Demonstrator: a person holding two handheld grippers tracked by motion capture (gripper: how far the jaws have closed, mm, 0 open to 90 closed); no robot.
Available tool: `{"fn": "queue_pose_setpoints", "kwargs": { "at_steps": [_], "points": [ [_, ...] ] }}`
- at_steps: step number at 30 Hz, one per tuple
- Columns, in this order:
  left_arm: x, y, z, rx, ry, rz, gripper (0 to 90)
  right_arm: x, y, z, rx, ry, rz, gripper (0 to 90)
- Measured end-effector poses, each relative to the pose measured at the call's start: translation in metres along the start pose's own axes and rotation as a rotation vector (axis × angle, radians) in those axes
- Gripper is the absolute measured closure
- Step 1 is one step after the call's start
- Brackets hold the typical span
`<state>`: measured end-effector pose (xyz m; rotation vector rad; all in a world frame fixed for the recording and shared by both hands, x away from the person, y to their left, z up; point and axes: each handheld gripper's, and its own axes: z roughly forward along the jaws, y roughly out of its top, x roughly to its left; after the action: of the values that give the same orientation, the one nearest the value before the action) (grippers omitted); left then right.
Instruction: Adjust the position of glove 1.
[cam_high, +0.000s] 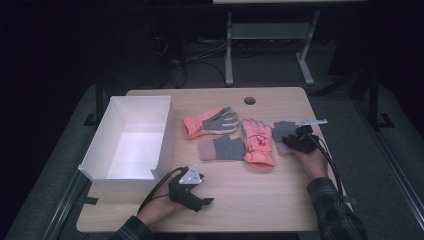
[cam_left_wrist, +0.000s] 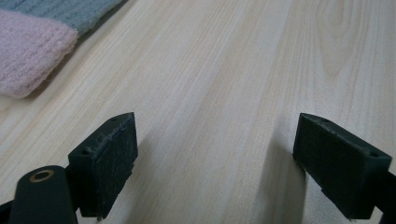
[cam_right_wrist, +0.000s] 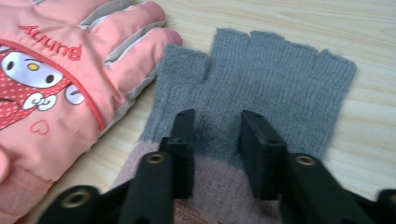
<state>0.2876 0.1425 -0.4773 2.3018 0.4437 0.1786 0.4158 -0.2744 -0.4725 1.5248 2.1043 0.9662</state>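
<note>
Four gloves lie on the wooden table. A grey fingerless glove with a pink cuff (cam_high: 281, 129) (cam_right_wrist: 275, 79) lies flat at the right. My right gripper (cam_high: 292, 142) (cam_right_wrist: 217, 116) stands on it near the cuff, its jaws a little apart with flat knit between them and no clear pinch. Beside it lies a pink ski glove with a cartoon patch (cam_high: 259, 142) (cam_right_wrist: 60, 79). The matching fingerless glove (cam_high: 222, 148) (cam_left_wrist: 28, 51) and a pink glove lying grey palm up (cam_high: 210, 122) sit mid-table. My left gripper (cam_high: 204, 202) (cam_left_wrist: 217, 119) rests open on bare wood at the front.
A white open box (cam_high: 112, 120) stands at the left of the table, just beyond my left hand. A round cable hole (cam_high: 249, 100) sits near the far edge. Dark floor and a desk frame (cam_high: 229, 50) lie beyond the table.
</note>
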Motion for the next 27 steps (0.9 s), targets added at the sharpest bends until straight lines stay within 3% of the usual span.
{"fn": "queue_pose_setpoints", "kwargs": {
  "at_steps": [3,4,7,12,15,27],
  "points": [
    [0.0,0.0,0.0,0.0,0.0,0.0,13.2,0.0,0.0,0.0,0.004,-0.004,-0.007,75.5],
    [0.0,0.0,0.0,0.0,0.0,0.0,13.2,-0.002,0.0,-0.001,0.01,0.006,-0.005,82.2],
    [0.0,0.0,0.0,0.0,0.0,0.0,13.2,-0.003,0.0,-0.001,0.007,0.015,-0.006,85.0],
    [0.0,0.0,0.0,0.0,0.0,0.0,13.2,-0.006,0.001,-0.004,-0.003,0.045,0.012,86.2],
    [0.0,0.0,0.0,0.0,0.0,0.001,13.2,-0.008,0.003,-0.015,-0.023,0.071,0.025,86.4],
    [0.0,0.0,0.0,-0.001,0.0,0.002,13.1,0.005,0.003,-0.059,-0.085,0.106,-0.017,86.3]
  ]
}}
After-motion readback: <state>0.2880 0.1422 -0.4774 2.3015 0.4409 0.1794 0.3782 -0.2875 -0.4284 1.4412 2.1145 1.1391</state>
